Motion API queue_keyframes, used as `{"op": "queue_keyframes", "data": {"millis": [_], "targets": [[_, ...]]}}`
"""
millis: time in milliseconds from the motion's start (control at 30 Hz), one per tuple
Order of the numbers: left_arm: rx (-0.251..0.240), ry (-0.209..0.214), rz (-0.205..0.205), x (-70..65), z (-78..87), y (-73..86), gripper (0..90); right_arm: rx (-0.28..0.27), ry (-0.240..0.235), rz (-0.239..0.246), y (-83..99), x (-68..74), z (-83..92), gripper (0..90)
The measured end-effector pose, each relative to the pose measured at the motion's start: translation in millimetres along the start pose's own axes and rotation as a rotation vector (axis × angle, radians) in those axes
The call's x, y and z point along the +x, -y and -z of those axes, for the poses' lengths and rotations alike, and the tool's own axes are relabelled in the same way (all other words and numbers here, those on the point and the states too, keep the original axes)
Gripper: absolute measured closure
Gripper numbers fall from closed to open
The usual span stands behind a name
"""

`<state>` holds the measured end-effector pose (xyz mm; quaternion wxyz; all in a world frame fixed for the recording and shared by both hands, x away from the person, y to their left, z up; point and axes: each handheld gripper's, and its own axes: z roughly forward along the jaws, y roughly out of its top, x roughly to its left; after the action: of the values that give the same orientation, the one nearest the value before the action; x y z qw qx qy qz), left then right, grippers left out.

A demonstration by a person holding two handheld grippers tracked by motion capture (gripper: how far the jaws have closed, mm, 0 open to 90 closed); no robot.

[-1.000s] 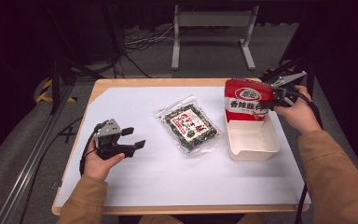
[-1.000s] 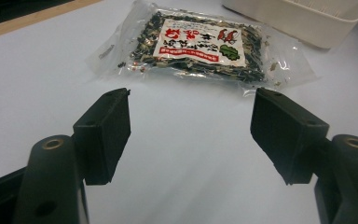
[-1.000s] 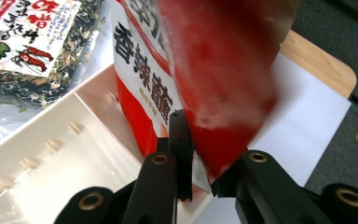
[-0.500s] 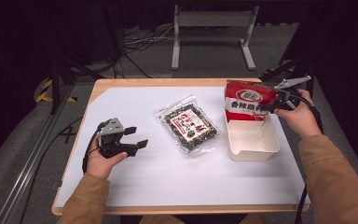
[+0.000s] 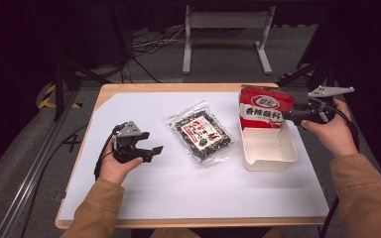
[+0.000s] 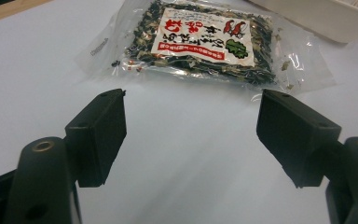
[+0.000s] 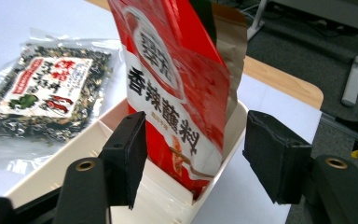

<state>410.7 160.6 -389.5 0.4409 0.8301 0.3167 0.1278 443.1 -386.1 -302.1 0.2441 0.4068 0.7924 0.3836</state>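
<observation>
Both jaws of the right gripper have just opened wide, releasing the red pouch, which stands in the white tray; left gripper, at nine o'clock of the seaweed packet, is open and empty.

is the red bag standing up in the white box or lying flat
Standing up. The red bag stands on end in the far end of the white box, leaning a little; the right gripper has just opened beside it.

My left tongs lie low over the desk, jaws spread wide with nothing between them, forearm coming in from below. My right tongs point leftward, held higher; their jaws have just been opening and grip nothing.
</observation>
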Motion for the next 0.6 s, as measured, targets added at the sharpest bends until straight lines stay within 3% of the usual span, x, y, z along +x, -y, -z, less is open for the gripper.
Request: {"op": "queue_keyframes", "data": {"millis": [267, 600], "targets": [[0.026, -0.002, -0.013, -3.5, -2.5, -3.4, 24.9, -0.040, -0.003, 0.017, 3.3, 17.8, 21.0, 37.1], [0.021, 0.015, 0.016, -2.0, 0.1, -4.2, 24.2, -0.146, -0.095, 0.050, 16.2, 50.3, 39.0, 33.9]]}}
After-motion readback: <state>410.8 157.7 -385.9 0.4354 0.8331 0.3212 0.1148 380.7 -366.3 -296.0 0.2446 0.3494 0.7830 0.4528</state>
